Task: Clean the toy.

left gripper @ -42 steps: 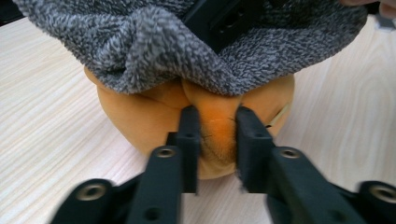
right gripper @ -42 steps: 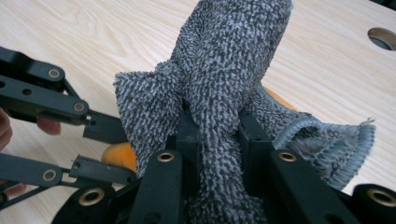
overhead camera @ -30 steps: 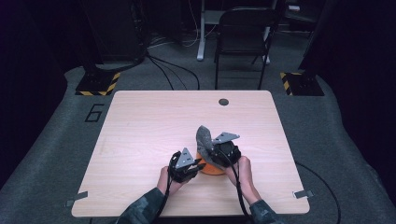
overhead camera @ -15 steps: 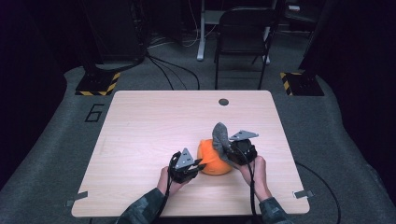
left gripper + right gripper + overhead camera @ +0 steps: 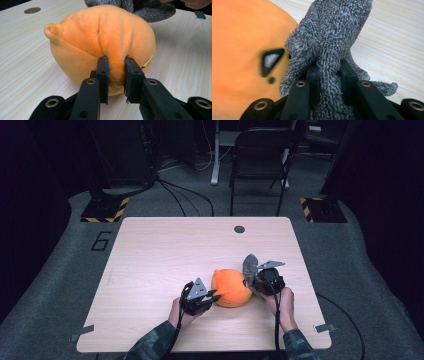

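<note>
Since a second ago my right gripper (image 5: 256, 279) is swinging out to the right and a little nearer, dragging the grey cloth (image 5: 249, 265) off the orange plush ball (image 5: 231, 288), which is now showing bare. My left gripper (image 5: 212, 296) is staying put at the ball's near left side, its jaws pinching a fold of orange fabric (image 5: 117, 72). The right gripper's jaws are clamping a bunch of the cloth (image 5: 329, 72), which is standing up just beside the ball's right side. I am seeing the ball resting on the table (image 5: 150, 265), right of centre, towards the near edge.
</note>
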The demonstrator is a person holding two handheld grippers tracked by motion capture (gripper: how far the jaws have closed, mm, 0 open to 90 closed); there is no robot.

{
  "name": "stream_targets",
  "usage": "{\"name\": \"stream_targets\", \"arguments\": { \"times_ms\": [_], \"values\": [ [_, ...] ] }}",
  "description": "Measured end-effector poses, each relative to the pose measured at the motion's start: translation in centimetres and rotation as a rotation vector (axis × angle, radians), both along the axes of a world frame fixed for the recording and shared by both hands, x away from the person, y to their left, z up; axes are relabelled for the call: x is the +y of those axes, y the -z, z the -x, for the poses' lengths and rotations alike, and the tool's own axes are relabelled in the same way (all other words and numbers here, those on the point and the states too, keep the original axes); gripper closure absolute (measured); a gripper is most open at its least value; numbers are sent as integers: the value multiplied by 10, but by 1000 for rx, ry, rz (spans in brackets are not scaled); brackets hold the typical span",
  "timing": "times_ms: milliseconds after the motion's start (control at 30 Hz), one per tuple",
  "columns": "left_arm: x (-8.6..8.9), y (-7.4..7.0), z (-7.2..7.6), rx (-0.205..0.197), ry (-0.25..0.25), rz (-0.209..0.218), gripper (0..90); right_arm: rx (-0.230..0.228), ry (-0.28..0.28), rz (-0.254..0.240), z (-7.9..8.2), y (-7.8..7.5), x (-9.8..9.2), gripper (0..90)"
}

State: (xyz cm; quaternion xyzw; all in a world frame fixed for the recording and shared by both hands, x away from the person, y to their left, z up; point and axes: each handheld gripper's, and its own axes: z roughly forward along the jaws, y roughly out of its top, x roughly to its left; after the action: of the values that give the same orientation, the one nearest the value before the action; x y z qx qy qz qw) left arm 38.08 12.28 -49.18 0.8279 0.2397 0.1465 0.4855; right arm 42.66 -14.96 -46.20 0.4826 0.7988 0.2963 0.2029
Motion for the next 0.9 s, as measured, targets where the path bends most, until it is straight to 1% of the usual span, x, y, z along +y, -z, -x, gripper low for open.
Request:
{"name": "stream_targets", "arguments": {
  "times_ms": [67, 100, 133, 200, 233, 267, 300, 333, 367, 400, 433, 467, 500, 533, 567, 600, 633, 667, 700, 733, 767, 800, 833, 867, 900],
  "values": [
    [0, 0, 0, -2, 0, 0, 760, 11, 19, 11, -3, 6, -3, 742],
    [0, 0, 0, -2, 1, 1, 759, 20, 16, 20, -4, 9, -5, 743],
    [1, 0, 0, -3, -1, 4, 759, 34, 22, 38, -6, 12, -7, 743],
    [3, 1, -2, 1, -2, 12, 758, 66, 23, 92, -9, 23, -8, 743],
    [3, 1, -2, 3, -3, 15, 758, 82, 20, 103, -10, 29, -9, 743],
    [3, 1, -2, -1, -1, 13, 757, 95, 30, 106, -11, 34, -10, 743],
    [3, 0, -2, -4, 2, 11, 757, 96, 25, 91, -13, 33, -12, 743],
    [3, 0, -2, -6, 2, 9, 756, 98, 37, 92, -13, 30, -12, 743],
    [3, 0, -2, -6, 6, 9, 755, 79, 37, 91, -13, 26, -15, 743],
    [3, 0, -1, -6, 6, 13, 754, 65, 43, 71, -12, 21, -18, 744],
    [2, 0, -1, -7, 8, 15, 753, 52, 58, 53, -10, 12, -20, 744],
    [2, 0, -1, -8, 8, 14, 752, 31, 63, 31, -9, 5, -23, 744],
    [2, 0, -1, -10, 9, 13, 753, 22, 66, 6, -7, -2, -24, 744],
    [2, 0, -1, -14, 10, 10, 753, -7, 63, -18, -5, -11, -25, 744],
    [2, 0, -1, -15, 9, 9, 753, -31, 52, -49, -1, -22, -23, 744],
    [1, 0, -1, -18, 9, 8, 753, -48, 42, -64, 2, -29, -21, 744],
    [1, 0, 0, -21, 5, 12, 753, -65, 21, -86, 5, -38, -18, 744],
    [1, 0, -1, -21, 9, 9, 753, -85, -17, -108, 8, -47, -13, 744],
    [1, -1, -1, -24, 10, 8, 753, -88, -32, -125, 11, -51, -7, 744],
    [1, 0, -1, -25, 11, 10, 752, -97, -59, -134, 14, -55, 1, 743],
    [1, 0, -1, -24, 13, 11, 750, -97, -83, -140, 16, -58, 10, 743],
    [1, 0, -1, -22, 12, 13, 751, -103, -109, -142, 19, -59, 19, 743],
    [1, 0, -1, -23, 12, 14, 751, -99, -135, -147, 22, -59, 30, 743],
    [1, 0, -1, -23, 12, 14, 751, -99, -169, -135, 25, -57, 42, 743],
    [1, 0, -1, -24, 13, 14, 752, -99, -185, -127, 27, -56, 50, 743]
  ]
}}
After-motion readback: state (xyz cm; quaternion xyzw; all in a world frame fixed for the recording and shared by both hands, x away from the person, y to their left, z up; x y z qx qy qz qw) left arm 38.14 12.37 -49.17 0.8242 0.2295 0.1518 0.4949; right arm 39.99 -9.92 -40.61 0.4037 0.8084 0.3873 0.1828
